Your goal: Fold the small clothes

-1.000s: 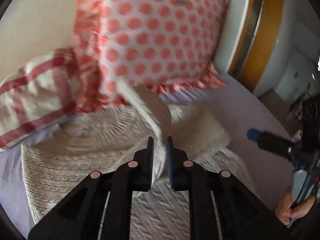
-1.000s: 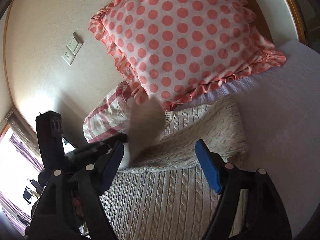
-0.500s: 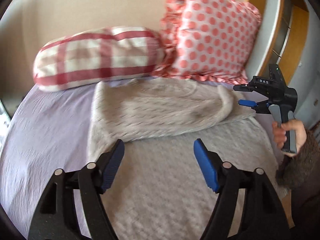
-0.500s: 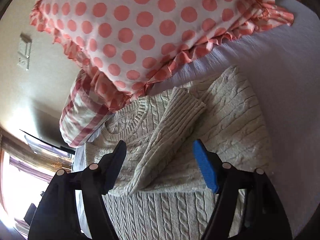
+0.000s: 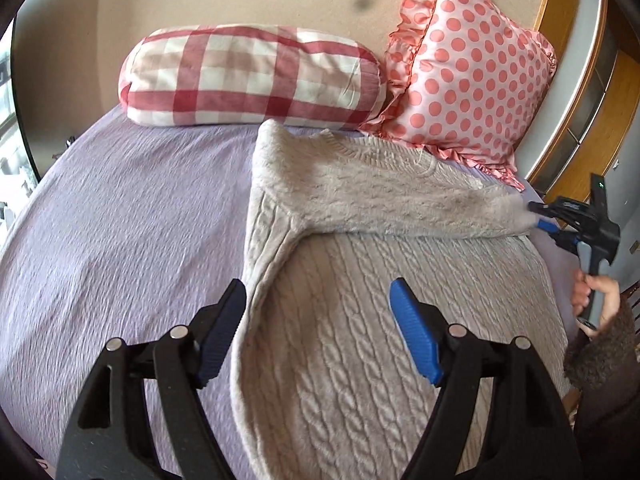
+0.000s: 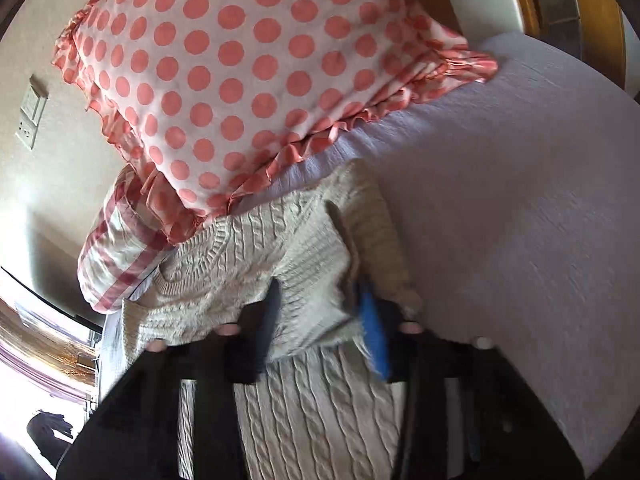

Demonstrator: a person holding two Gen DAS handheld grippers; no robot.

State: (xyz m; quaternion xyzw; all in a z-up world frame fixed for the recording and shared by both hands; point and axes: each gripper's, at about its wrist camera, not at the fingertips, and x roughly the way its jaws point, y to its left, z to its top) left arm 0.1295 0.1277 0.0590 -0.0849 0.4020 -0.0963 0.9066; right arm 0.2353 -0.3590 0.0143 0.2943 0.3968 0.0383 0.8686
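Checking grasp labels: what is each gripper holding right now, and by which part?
Right gripper is closed on the cuff end of the sweater sleeve folded across its body. Left gripper is open above the sweater, holding nothing.

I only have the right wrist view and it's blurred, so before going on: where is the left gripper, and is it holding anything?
Observer: The left gripper is open and empty, above the left edge of the sweater.
Operator: How does the sleeve lie overall?
Observer: The sleeve is folded across the chest from the left shoulder to the right edge, where the right gripper meets its cuff.
Operator: What's left of the sweater?
Observer: Purple bedsheet, running up to the checked pillow.
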